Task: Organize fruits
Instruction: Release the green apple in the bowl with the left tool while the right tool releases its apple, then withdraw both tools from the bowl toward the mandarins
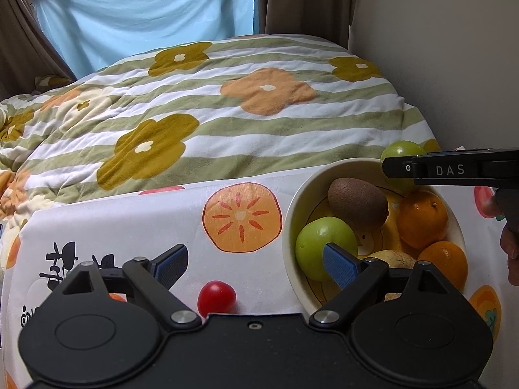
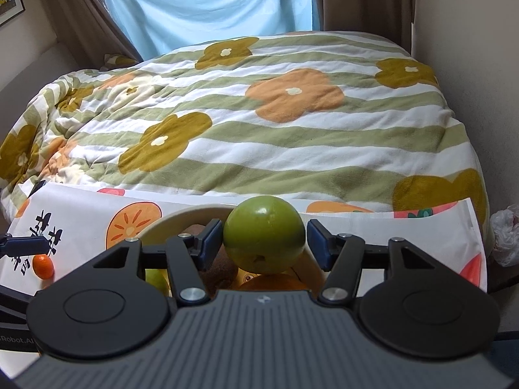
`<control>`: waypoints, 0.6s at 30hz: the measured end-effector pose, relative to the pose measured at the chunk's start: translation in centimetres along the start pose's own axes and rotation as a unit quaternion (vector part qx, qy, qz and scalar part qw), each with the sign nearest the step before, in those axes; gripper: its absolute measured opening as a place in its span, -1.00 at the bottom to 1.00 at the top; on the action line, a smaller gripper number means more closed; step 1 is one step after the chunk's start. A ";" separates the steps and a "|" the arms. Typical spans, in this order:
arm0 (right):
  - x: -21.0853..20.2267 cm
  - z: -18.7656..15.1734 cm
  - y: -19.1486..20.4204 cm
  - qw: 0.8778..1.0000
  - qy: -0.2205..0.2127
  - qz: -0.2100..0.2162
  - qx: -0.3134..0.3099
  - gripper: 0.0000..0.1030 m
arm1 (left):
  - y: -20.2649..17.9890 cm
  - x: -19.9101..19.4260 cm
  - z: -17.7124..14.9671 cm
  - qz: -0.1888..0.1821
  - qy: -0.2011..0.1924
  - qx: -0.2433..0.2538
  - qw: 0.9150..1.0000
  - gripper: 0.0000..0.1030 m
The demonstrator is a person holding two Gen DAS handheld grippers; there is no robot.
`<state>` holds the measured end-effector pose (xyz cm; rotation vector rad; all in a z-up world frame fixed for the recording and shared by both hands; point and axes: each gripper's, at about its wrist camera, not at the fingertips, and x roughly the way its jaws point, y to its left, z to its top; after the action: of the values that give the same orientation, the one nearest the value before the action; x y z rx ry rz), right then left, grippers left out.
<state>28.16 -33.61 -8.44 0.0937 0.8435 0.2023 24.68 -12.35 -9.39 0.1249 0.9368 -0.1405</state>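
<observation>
Clearly the step in hand is setting the green fruit [image 2: 264, 234] into the cream bowl [image 2: 191, 211] at lower centre of the right wrist frame. The right gripper [image 2: 265, 243] has its jaws apart: a gap shows beside the right pad, while the left pad sits at the fruit's skin, and the fruit rests on the oranges below. To finish well, I would widen a little further and lift straight back, so no pad drags it over the rim. The left gripper [image 1: 254, 267] stands spread and empty at the lower middle of its frame, above the red cherry tomato [image 1: 216, 297] on the printed cloth [image 1: 155, 227]; a small orange [image 2: 42, 266] also waits outside.
</observation>
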 end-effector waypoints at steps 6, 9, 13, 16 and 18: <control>-1.1 -0.3 -0.6 0.999 -0.023 -0.034 0.013 1.00 | 0.0 -0.6 -0.7 0.003 0.003 -0.007 1.000 0.80; -1.8 -0.5 -1.0 0.999 -0.026 -0.028 0.022 1.00 | -0.2 -1.1 -0.8 0.005 -0.001 -0.006 1.000 0.80; -3.0 -0.5 -0.9 0.999 -0.037 -0.026 0.019 1.00 | -0.6 -2.0 -1.0 0.007 -0.010 -0.007 1.000 0.80; -4.4 -0.6 -0.8 0.999 -0.047 -0.022 0.017 1.00 | -1.1 -3.0 -1.2 0.010 -0.020 -0.007 1.000 0.80; -5.4 -0.7 -0.9 0.998 -0.051 -0.023 0.016 1.00 | -1.3 -3.8 -1.3 0.013 -0.028 -0.007 1.000 0.80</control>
<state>24.24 -35.61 -5.09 0.1130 0.7465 0.1400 21.18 -13.18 -7.15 0.1195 0.8805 -0.1120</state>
